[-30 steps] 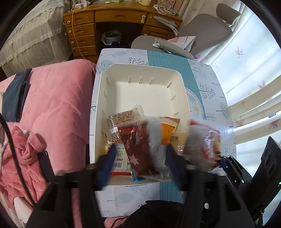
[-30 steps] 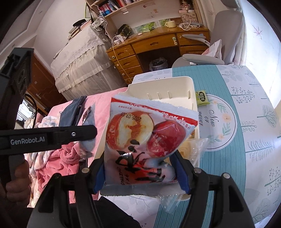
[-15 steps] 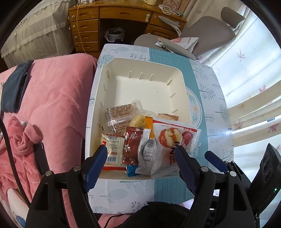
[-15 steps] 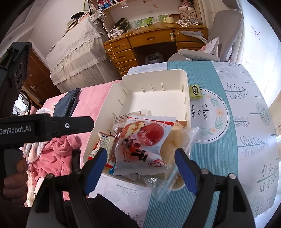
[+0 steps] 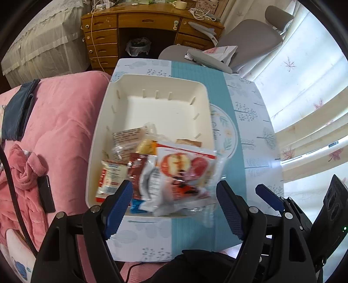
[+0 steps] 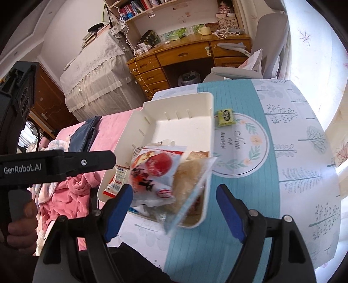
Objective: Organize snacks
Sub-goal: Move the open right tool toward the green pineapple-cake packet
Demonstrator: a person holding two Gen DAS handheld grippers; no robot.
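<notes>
The tabletop [image 6: 289, 152] carries a cream bin [image 5: 152, 87] at the frame centre, its near end already heaped with snack packets, the apple-print bag [image 5: 184, 169] on top. Judging by this, most sorting is done; one green packet [image 6: 226, 117] remains outside, just right of the bin. Left tool [image 5: 174, 206] and right tool [image 6: 174, 209] both gape wide, holding nothing.

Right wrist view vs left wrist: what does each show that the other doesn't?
Right wrist only: a small green packet on the tablecloth beside the bin, a bookshelf, and the hand carrying the left tool. Left wrist only: the dark-red packet in the pile and the right tool at the edge. Both: the cream bin, the apple-print bag, the desk.
</notes>
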